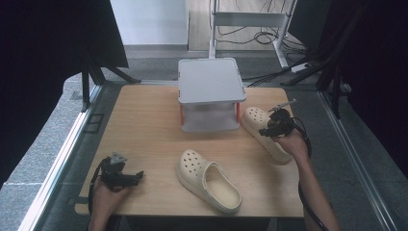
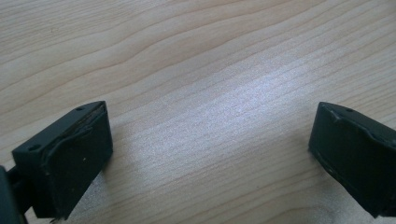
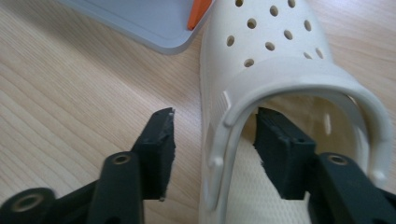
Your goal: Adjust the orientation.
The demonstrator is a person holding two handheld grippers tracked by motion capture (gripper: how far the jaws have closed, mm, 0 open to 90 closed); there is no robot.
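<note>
Two clogs on the desk: your right gripper (image 3: 212,140) straddles the side wall of the clog (image 1: 266,133) near the right edge, jaws not visibly pressing, while your left gripper (image 2: 210,154) gapes empty at the front-left corner.

The person's forearms are bare, no sleeves showing. Each hand carries a black gripper: the left gripper (image 1: 137,176) bears a grey three-cornered plate, the right gripper (image 1: 263,131) what looks like a grey plate too. Black cables trail from both. Its black jaw arms show round screw holes.
</note>
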